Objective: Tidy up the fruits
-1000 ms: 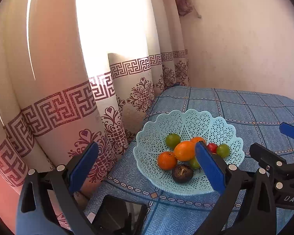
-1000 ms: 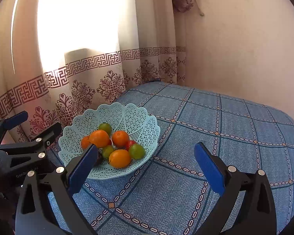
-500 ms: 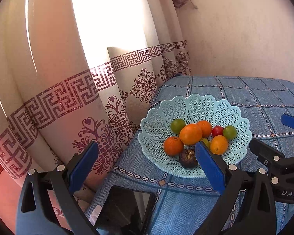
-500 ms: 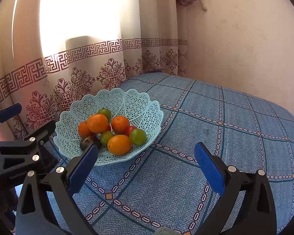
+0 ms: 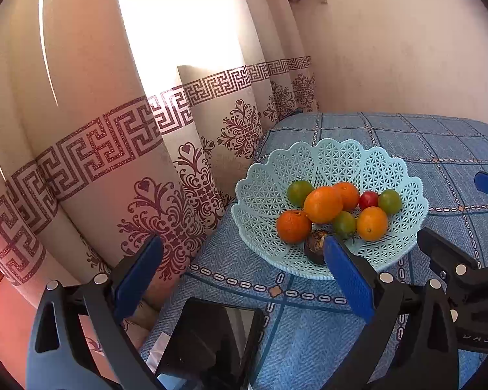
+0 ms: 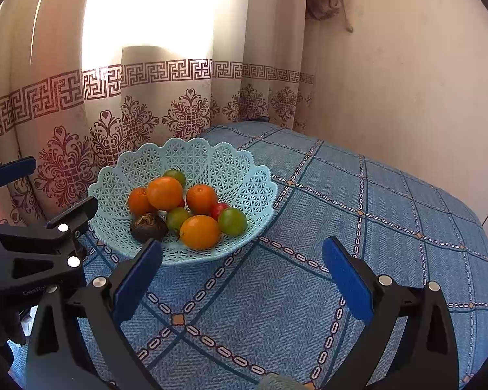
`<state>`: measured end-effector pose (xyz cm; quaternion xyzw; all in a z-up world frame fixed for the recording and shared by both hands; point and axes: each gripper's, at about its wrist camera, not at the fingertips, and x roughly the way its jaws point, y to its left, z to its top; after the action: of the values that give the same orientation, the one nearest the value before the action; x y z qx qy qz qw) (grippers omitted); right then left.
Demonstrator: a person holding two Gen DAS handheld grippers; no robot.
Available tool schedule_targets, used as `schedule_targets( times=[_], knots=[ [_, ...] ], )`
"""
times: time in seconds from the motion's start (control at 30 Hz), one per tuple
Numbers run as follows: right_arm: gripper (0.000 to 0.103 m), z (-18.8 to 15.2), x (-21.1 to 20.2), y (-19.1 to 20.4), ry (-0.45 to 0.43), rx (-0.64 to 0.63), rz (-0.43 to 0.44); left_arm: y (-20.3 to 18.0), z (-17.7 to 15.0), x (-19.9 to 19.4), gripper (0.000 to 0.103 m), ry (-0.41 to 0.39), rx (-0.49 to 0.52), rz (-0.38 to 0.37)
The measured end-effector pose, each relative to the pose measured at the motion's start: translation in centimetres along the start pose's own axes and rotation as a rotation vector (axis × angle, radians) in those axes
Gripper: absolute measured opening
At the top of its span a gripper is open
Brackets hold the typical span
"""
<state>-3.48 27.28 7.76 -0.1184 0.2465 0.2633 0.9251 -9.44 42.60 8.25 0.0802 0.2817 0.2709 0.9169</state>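
A pale blue lattice basket [image 5: 328, 152] [image 6: 192, 149] stands on the blue patterned tablecloth [image 6: 341, 227] near the curtain. It holds several oranges, such as the top one [image 5: 323, 204] [image 6: 164, 193]. With them are green fruits [image 5: 299, 192] [image 6: 232, 221], a small red one [image 5: 368, 199] [image 6: 218, 209] and a dark brown one [image 5: 315, 247] [image 6: 148, 227]. My left gripper [image 5: 240, 247] [image 6: 60, 183] hangs open and empty at the basket's near left side. My right gripper [image 6: 242, 247] [image 5: 455, 208] is open and empty just in front of the basket.
A black phone or tablet [image 5: 211, 334] lies at the table's near left corner. A patterned curtain [image 5: 114, 149] hangs close behind and left of the basket, and a plain wall [image 6: 406, 97] runs along the far side. The cloth to the right of the basket is bare.
The basket sits higher in both views and looks larger in the right wrist view, as that gripper has come nearer. Both grippers have stayed open and empty; the fruits have not moved.
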Motion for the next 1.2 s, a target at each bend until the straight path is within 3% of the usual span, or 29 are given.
schedule_targets(
  times=[0.93, 1.2],
  knots=[
    [0.098, -0.12, -0.10, 0.40, -0.007, -0.047, -0.024, 0.44, -0.09, 0.70, 0.100, 0.008, 0.028, 0.027],
    [0.098, -0.19, -0.08, 0.39, -0.001, -0.048, -0.024, -0.33, -0.30, 0.50, 0.100, -0.018, 0.112, 0.080]
  ],
)
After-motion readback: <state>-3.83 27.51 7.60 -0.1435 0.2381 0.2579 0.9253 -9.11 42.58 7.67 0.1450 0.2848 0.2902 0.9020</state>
